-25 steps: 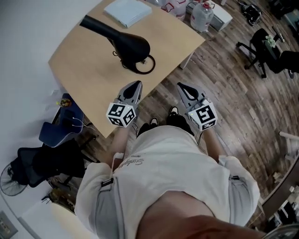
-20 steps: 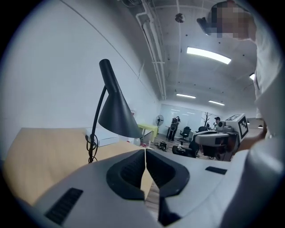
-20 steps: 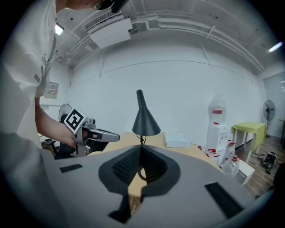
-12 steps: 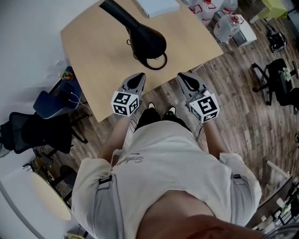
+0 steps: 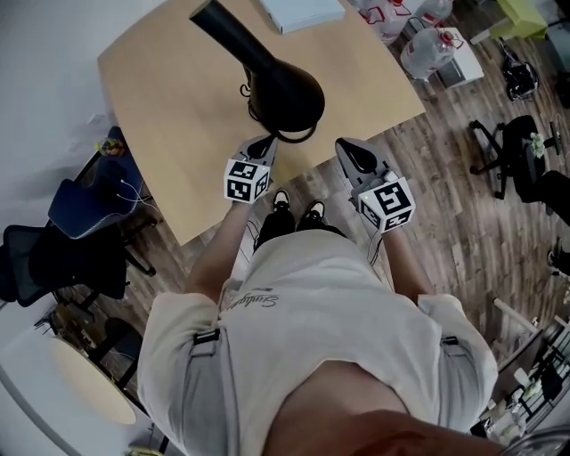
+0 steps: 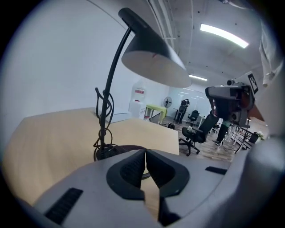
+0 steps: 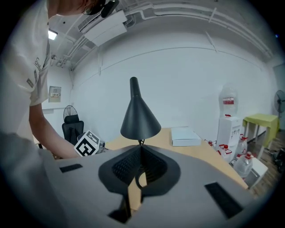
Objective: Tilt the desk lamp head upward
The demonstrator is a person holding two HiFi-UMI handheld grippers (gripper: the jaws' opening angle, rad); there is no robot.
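A black desk lamp stands on the tan table [image 5: 178,125]; its cone head [image 5: 287,93] points down over its round base [image 5: 289,135]. From the left gripper view the head [image 6: 153,60] hangs overhead on a curved stem [image 6: 111,84], with the cord wound round the stem. My left gripper [image 5: 264,142] is shut and empty, tips just short of the base. My right gripper [image 5: 347,150] is shut and empty too, at the table's near edge to the right of the lamp. In the right gripper view the lamp head [image 7: 139,113] rises straight ahead.
A white box [image 5: 303,11] lies at the table's far side. Water jugs [image 5: 426,49] stand on the wood floor beyond the table's right corner. Office chairs [image 5: 508,151] are at the right and a blue chair [image 5: 80,205] at the left of the table.
The person has stepped closer to the table. My left gripper has moved forward to the lamp base; the right one has come up to the table edge. Both stayed shut.
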